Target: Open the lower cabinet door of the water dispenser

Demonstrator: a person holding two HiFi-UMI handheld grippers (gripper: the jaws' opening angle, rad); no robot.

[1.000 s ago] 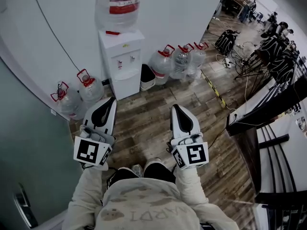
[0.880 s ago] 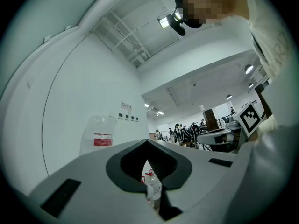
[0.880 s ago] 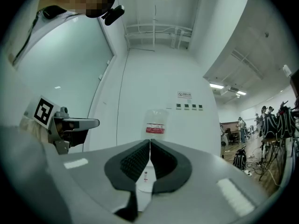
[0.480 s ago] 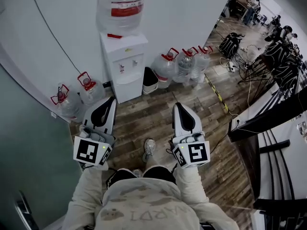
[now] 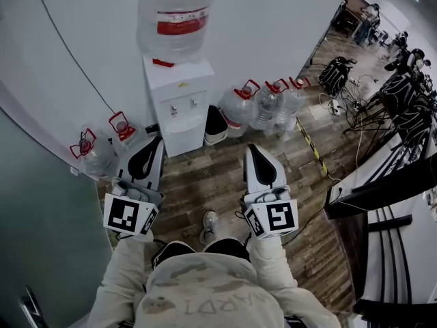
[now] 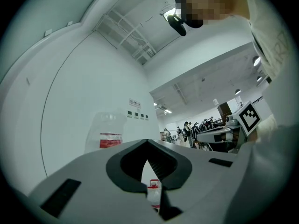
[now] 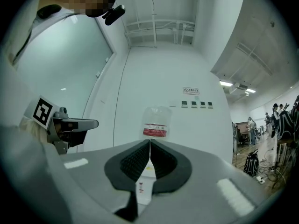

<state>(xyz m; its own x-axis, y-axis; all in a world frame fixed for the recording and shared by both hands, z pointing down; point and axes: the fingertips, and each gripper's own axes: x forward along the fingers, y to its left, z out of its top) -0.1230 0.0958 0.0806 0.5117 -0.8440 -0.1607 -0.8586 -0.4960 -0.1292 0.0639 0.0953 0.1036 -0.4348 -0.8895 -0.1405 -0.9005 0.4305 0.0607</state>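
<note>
The white water dispenser (image 5: 179, 101) stands against the wall with a clear bottle (image 5: 172, 19) on top. Its lower cabinet door (image 5: 186, 137) faces me and is closed. My left gripper (image 5: 156, 142) and right gripper (image 5: 252, 149) are held side by side over the wooden floor, short of the dispenser and touching nothing. In the left gripper view the left gripper (image 6: 147, 140) is shut, with nothing held. In the right gripper view the right gripper (image 7: 150, 141) is shut and empty, and the dispenser (image 7: 145, 181) shows through the gap behind its tips.
Water jugs (image 5: 102, 145) stand left of the dispenser, and more jugs (image 5: 263, 104) with a black bin (image 5: 216, 125) stand to its right. Striped tape (image 5: 311, 145) crosses the floor. Tripods and bags (image 5: 410, 94) crowd the right side. A glass wall (image 5: 41, 224) runs along the left.
The person has stepped forward, so the dispenser and jugs sit nearer to both grippers. One foot now shows between the arms. Both grippers stay shut.
</note>
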